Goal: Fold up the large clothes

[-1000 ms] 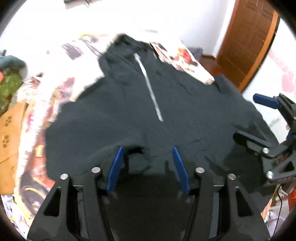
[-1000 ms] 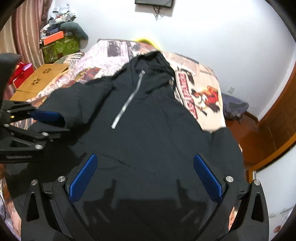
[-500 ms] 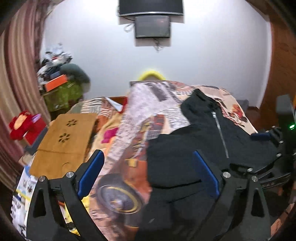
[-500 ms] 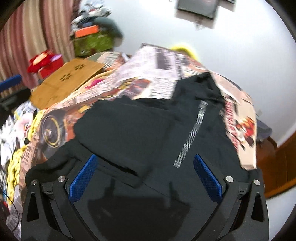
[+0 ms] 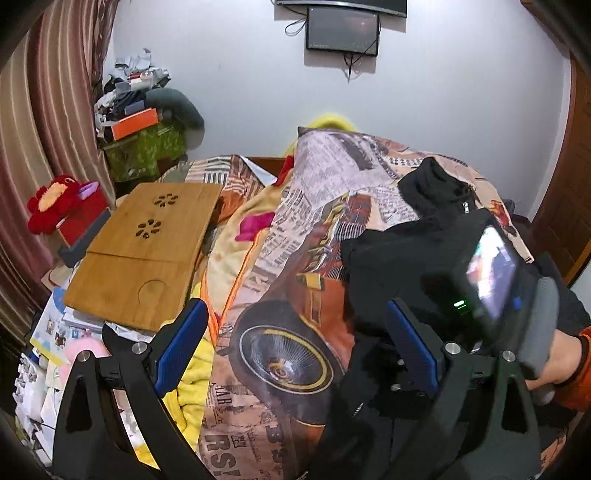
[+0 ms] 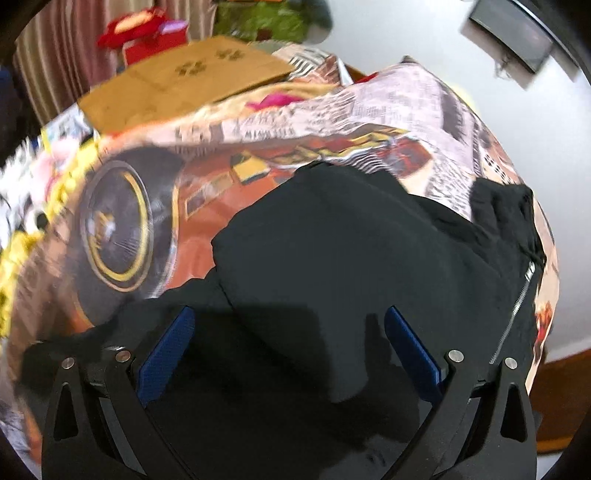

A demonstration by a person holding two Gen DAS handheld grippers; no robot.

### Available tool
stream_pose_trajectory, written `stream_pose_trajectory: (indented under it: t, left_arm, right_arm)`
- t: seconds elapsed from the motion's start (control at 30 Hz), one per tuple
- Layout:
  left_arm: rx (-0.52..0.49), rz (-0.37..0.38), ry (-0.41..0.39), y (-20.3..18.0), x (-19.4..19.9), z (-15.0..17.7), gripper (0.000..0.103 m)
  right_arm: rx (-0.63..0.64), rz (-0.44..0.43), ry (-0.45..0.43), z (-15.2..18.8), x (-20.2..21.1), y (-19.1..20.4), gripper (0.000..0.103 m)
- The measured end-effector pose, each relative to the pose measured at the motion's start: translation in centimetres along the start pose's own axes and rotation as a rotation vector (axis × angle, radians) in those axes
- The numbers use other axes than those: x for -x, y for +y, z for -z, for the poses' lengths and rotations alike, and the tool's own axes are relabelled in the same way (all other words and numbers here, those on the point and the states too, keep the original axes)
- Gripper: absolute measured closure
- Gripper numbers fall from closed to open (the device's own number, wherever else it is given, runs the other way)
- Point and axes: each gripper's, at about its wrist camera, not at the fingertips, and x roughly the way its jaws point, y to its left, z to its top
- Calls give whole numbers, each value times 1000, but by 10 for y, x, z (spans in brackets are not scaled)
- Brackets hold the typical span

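A black zip-up hoodie (image 6: 351, 240) lies on a bed with a printed car bedspread (image 6: 122, 229); its left part is folded over its front. It also shows at the right of the left wrist view (image 5: 399, 266). My left gripper (image 5: 295, 343) is open and empty, over the bedspread just left of the hoodie. My right gripper (image 6: 291, 354) is open and empty, low over the hoodie's near part. The right tool's body and screen (image 5: 487, 273), held by a hand, cover part of the hoodie in the left wrist view.
A wooden lap tray (image 5: 144, 251) lies left of the bed, with papers and soft toys below it. A red plush (image 5: 55, 203), a green box with clutter (image 5: 144, 147) and a curtain stand at the far left. A wall screen (image 5: 343, 33) hangs above; a wooden door (image 5: 565, 206) is right.
My left gripper has let go of the hoodie, opened wide and swung left toward the bed's left side. My right gripper has swung left over the folded part. The hoodie's left part now lies folded.
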Motion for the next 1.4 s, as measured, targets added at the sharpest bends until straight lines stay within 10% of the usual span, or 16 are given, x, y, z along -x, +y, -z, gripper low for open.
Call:
stream_pose_trajectory:
  t: [0.33,0.63,0.9,1.4]
  left_arm:
    - [50,16,71,1,-22,14,6]
    - [40,61,121,-19,-35,21,6]
    - [-23,89,77,-59,-32,8,7]
    - [-98,154,46,-129,-32,-3,6]
  right_arm:
    - [-46,5,-22,0,-5,-7,78]
    - [-258,-86,-184,14,60,-62,84]
    - [-430,9,-353,59,144,-142,85]
    - [-718,22,-241,180,122,-228,86]
